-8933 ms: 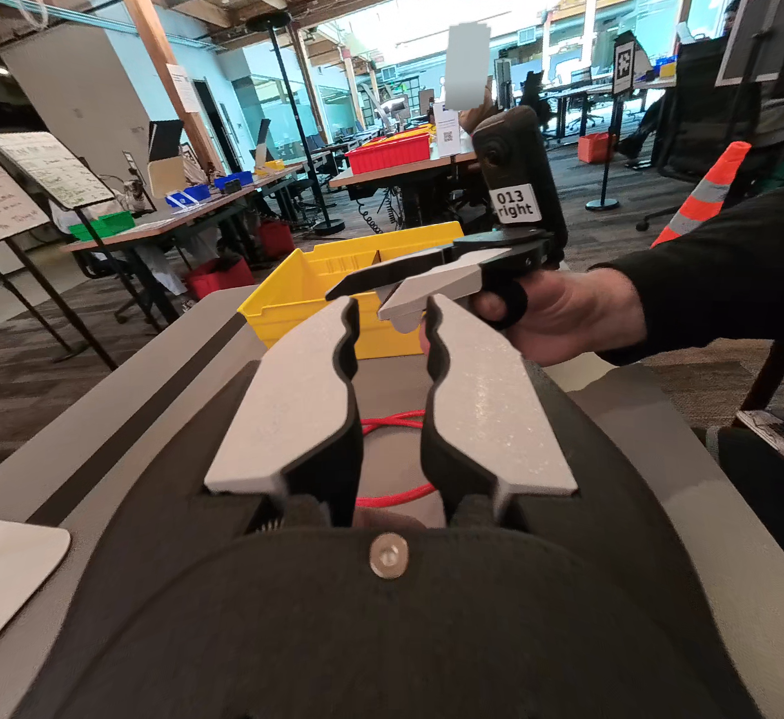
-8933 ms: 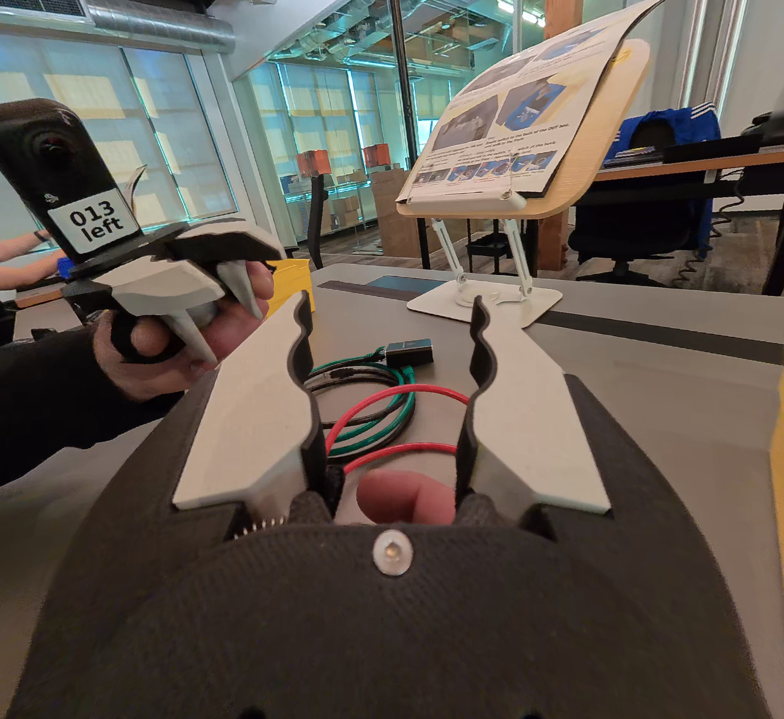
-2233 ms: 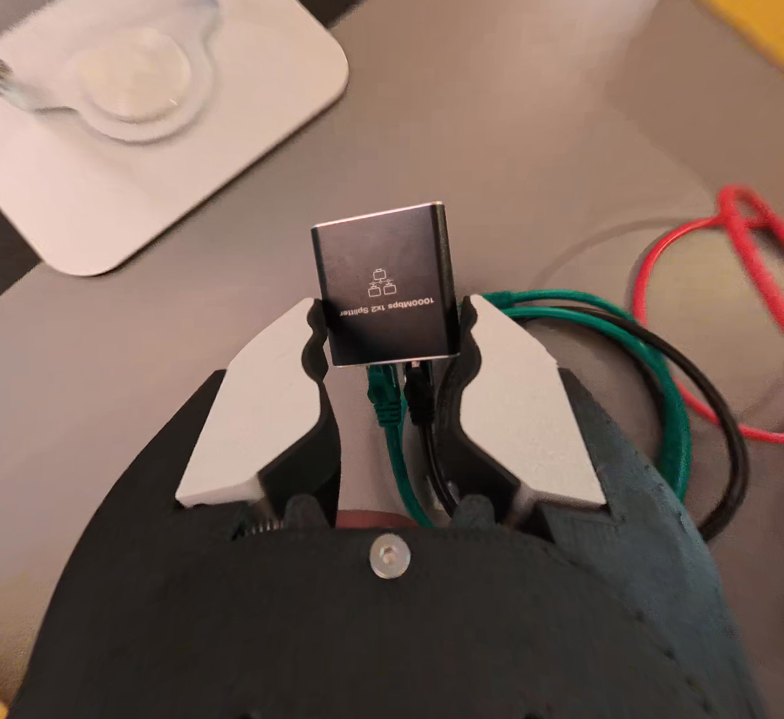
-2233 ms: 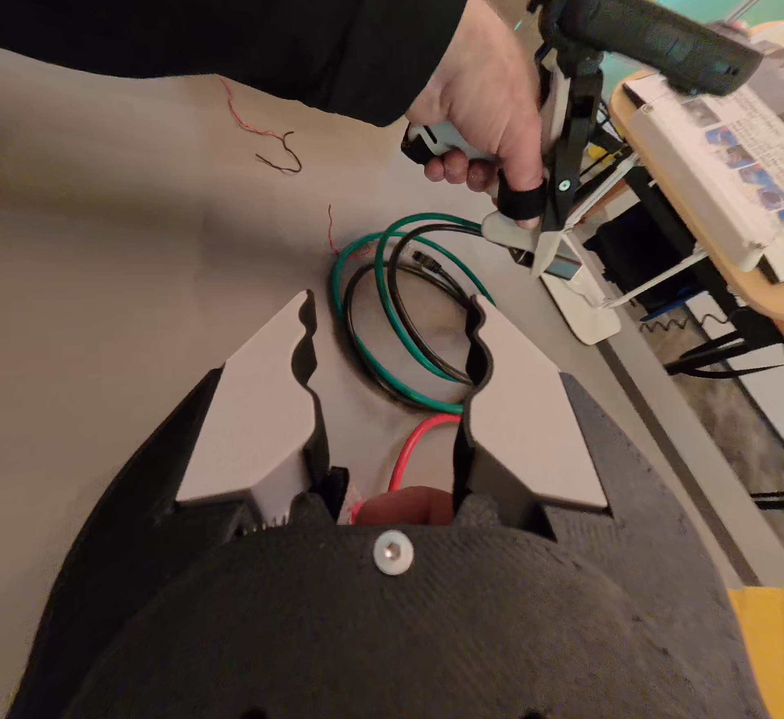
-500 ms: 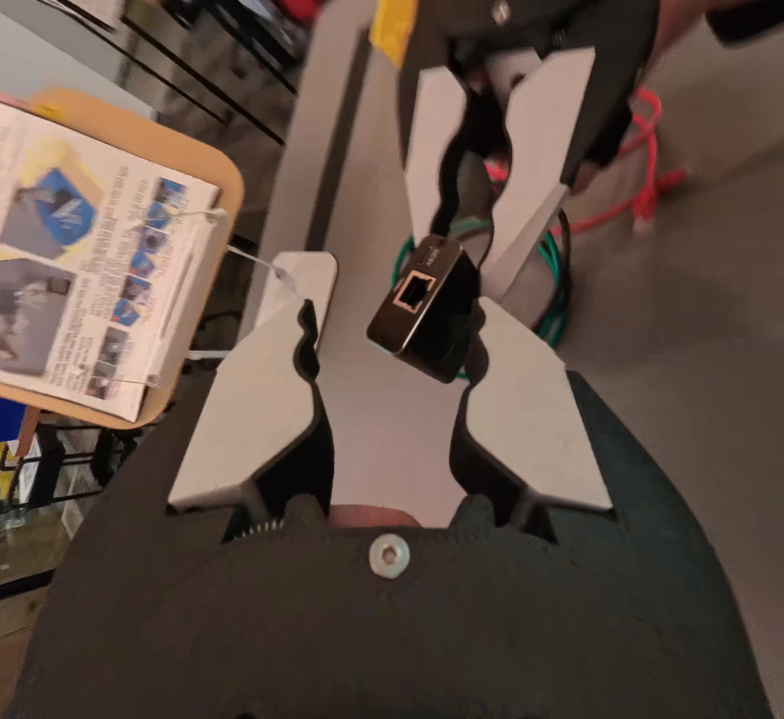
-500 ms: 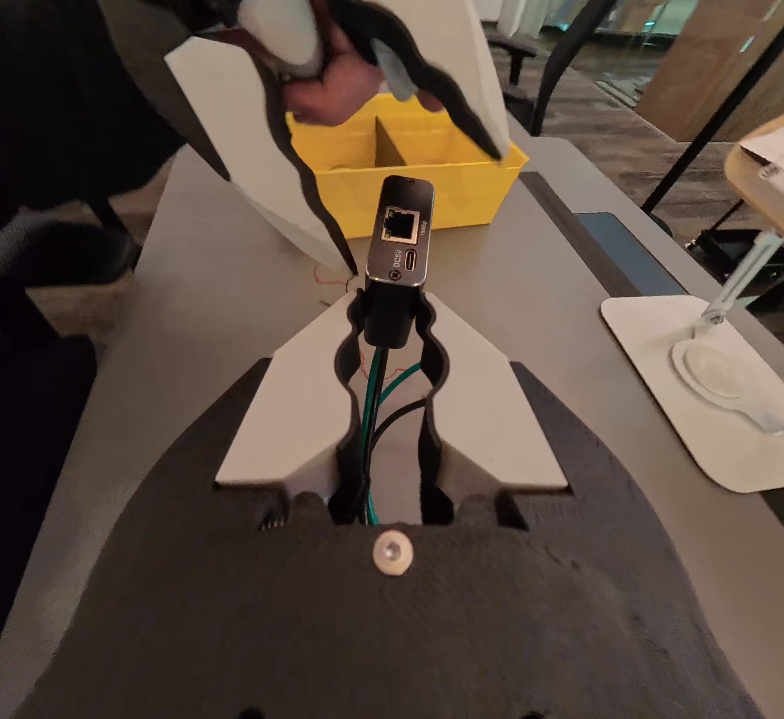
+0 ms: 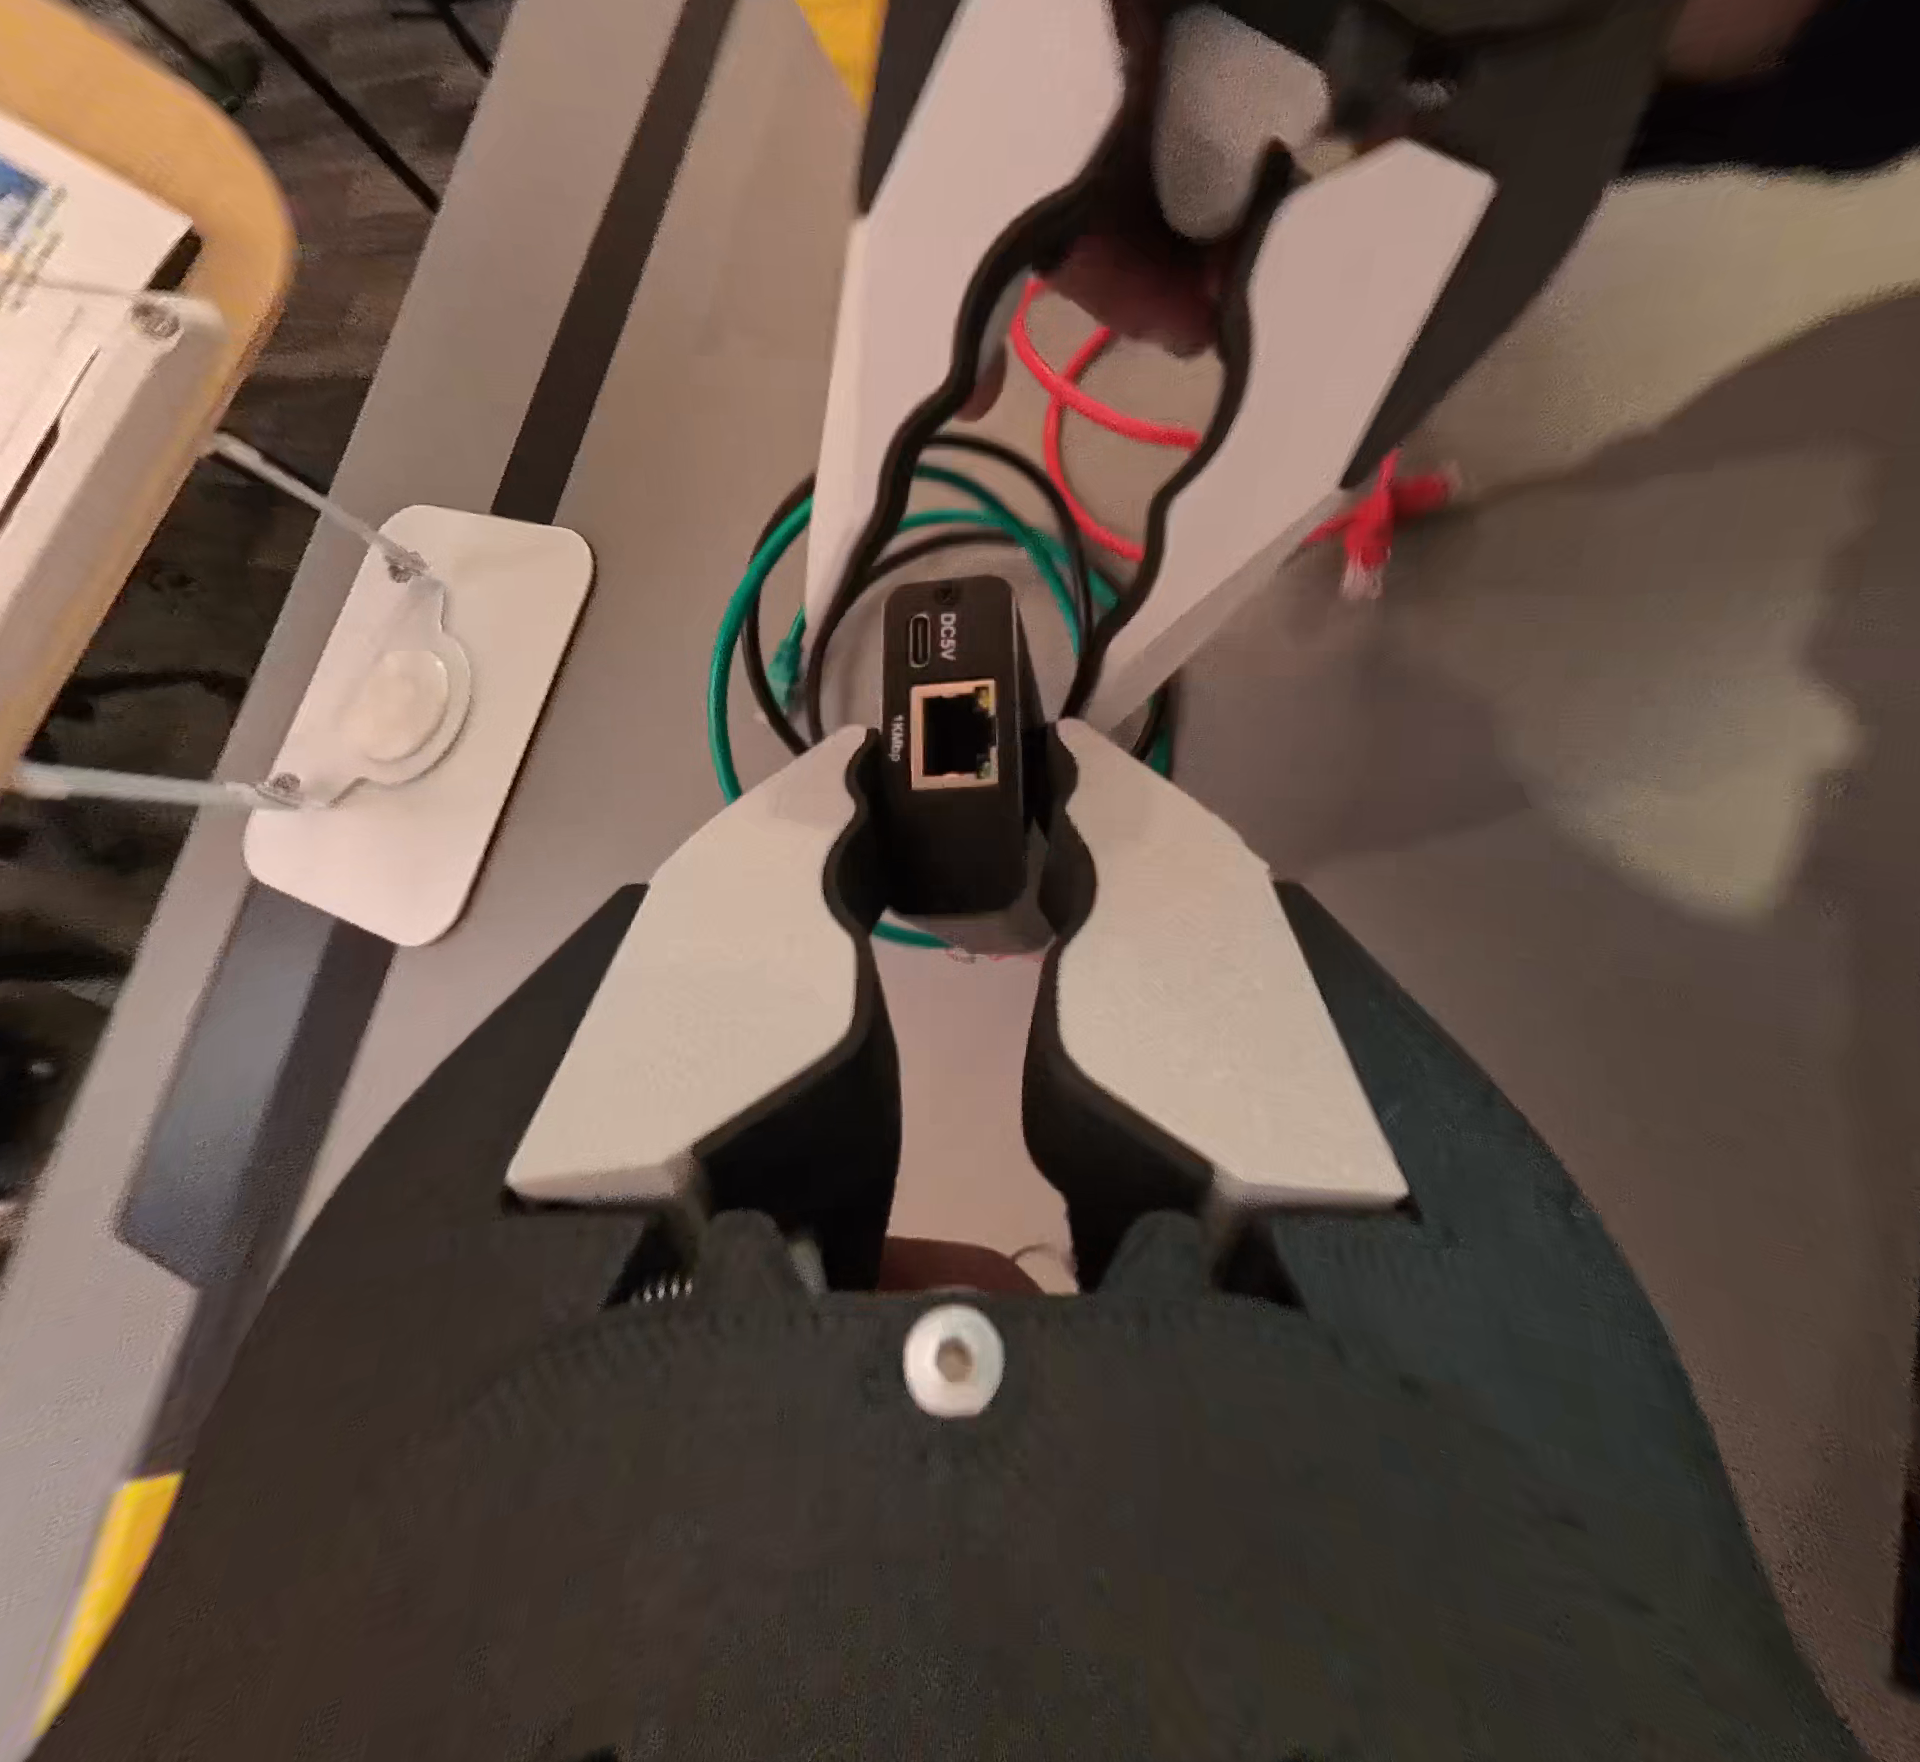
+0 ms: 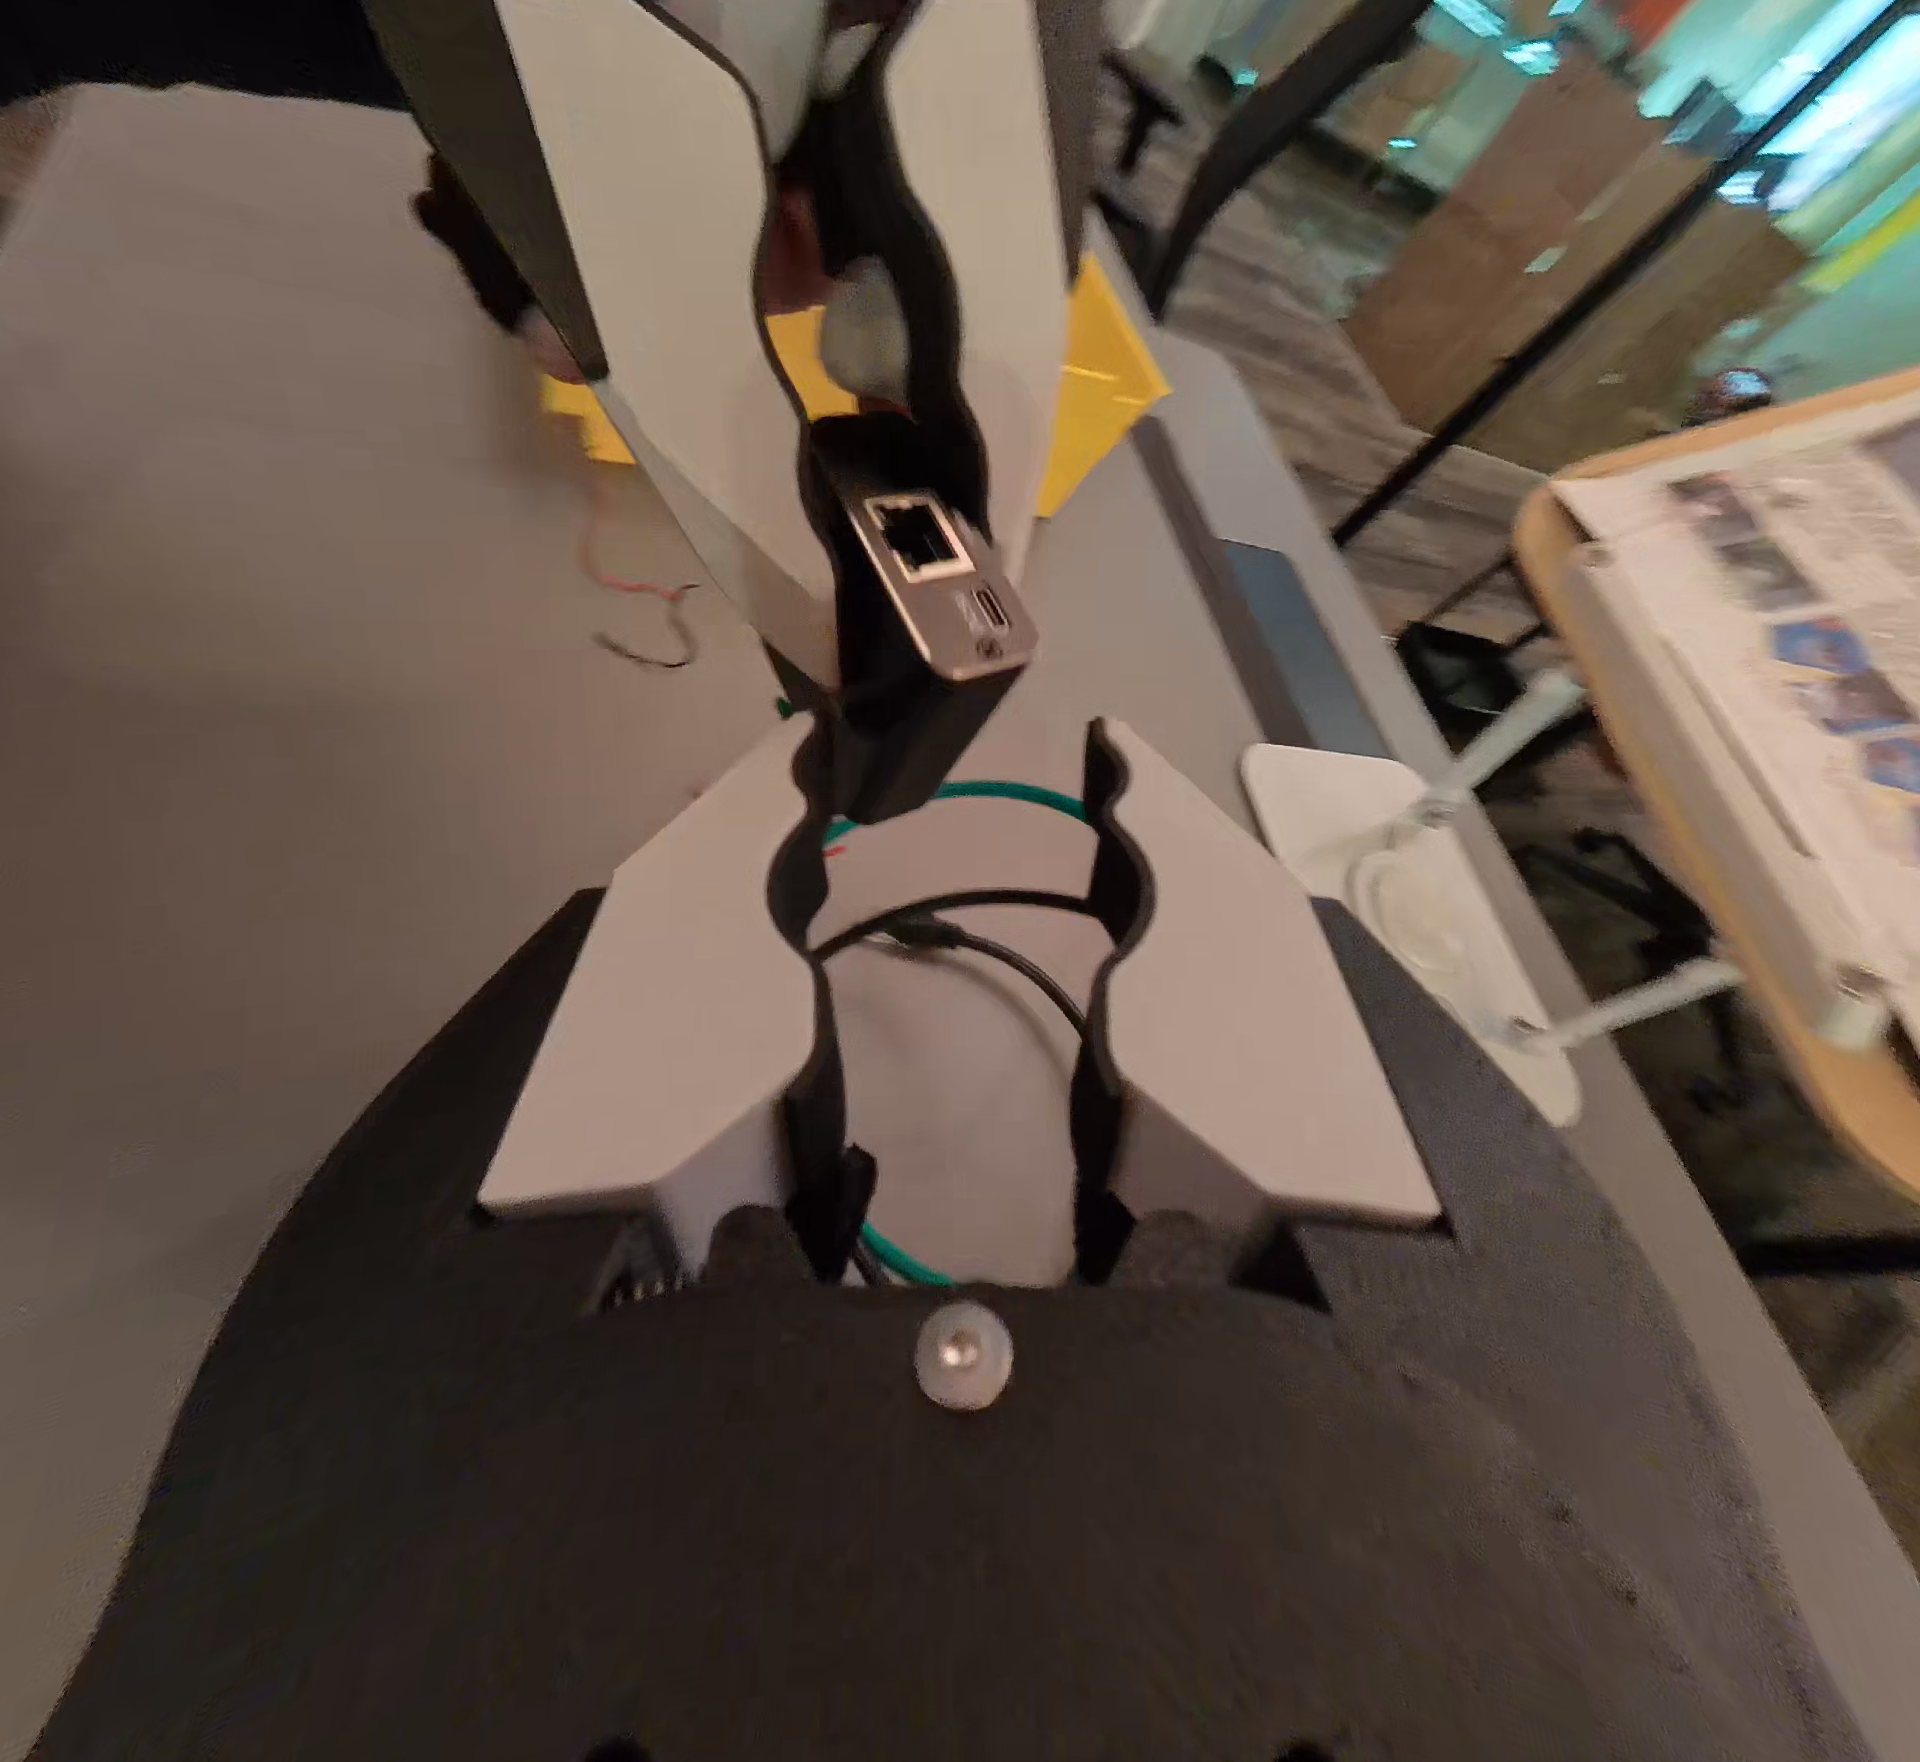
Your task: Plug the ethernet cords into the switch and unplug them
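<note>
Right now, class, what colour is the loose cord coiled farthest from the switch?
Red, clearest in the left wrist view.

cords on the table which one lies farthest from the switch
The red cord, looped on its own beyond the others, its plug lying loose on the table. The green cord and black cord are coiled together right by the switch.
</note>
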A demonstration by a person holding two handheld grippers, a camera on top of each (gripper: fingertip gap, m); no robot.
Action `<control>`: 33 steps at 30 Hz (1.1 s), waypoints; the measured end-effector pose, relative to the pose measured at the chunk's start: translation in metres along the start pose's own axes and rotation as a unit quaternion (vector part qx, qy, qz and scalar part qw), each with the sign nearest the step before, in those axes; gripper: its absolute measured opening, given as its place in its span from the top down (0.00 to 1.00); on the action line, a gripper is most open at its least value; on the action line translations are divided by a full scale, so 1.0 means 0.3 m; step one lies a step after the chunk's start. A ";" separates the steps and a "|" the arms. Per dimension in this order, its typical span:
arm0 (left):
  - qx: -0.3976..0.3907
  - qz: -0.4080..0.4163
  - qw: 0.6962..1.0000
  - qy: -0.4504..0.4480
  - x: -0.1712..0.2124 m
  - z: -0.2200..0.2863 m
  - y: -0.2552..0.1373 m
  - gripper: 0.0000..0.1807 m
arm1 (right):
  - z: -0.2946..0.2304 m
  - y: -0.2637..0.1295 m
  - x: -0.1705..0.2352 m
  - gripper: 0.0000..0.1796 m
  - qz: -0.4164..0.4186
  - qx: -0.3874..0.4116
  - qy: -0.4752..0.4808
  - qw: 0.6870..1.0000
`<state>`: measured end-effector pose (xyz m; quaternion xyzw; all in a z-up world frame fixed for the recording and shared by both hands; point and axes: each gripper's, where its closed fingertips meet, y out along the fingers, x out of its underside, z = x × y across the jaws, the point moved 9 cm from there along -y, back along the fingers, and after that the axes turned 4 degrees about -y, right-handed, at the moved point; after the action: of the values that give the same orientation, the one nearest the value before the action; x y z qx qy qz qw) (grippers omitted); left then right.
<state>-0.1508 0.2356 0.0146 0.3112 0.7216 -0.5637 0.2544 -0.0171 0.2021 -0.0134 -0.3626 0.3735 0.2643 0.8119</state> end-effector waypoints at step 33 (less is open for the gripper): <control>0.023 0.330 0.884 -0.330 0.087 0.020 0.051 0.78 | -0.072 0.005 0.078 0.88 -0.044 0.135 -0.023 0.990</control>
<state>-0.1571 0.2367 -0.0155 0.3328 0.4383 -0.5335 0.6423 -0.0134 0.1897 -0.0425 -0.2598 0.3708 0.1835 0.8726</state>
